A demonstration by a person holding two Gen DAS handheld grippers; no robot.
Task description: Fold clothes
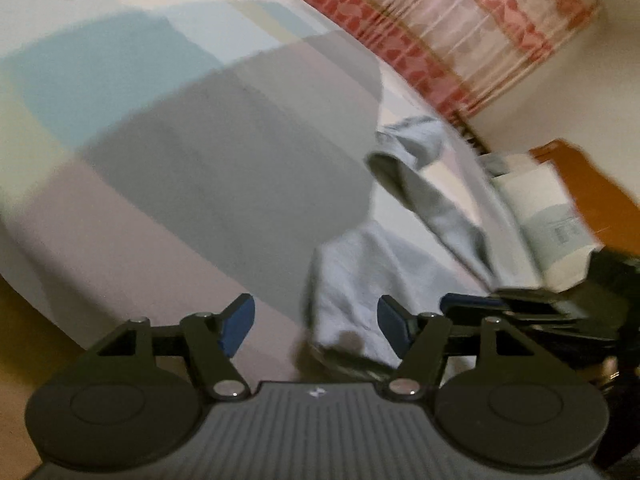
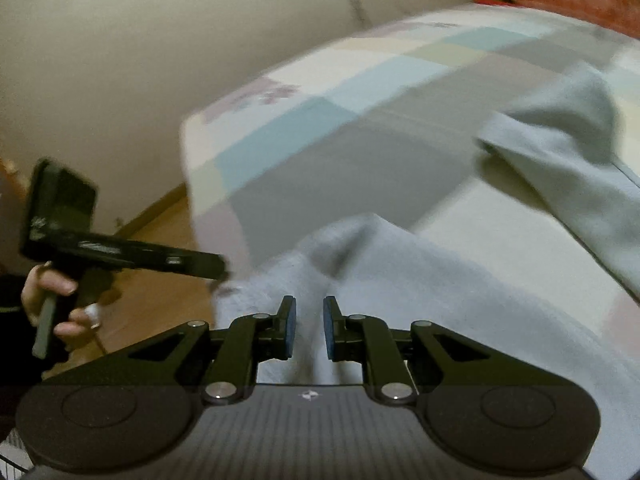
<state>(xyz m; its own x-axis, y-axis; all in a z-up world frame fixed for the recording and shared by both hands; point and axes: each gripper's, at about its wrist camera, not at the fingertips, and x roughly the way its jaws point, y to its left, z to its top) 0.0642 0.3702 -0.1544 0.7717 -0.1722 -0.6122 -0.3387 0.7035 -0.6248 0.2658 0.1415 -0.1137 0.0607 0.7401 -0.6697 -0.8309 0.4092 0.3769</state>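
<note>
Fingers of left gripper [image 1: 316, 330] spread, empty; right gripper [image 2: 310, 328] narrowly parted, gripping nothing.
Pale blue garment [image 2: 400, 272] lies on bed [image 2: 360, 148] just ahead of both.

1. A pale grey garment [image 2: 400, 280] is showing soft, matt, slightly fuzzy cloth at lower centre.
2. The patchwork bedsheet [image 2: 320, 120] is looking like smooth, matt cloth.
3. Upper right, a red patterned cloth [image 1: 460, 20] is hanging.
4. Left, the floor [image 2: 160, 220] is showing glossy wood.
</note>
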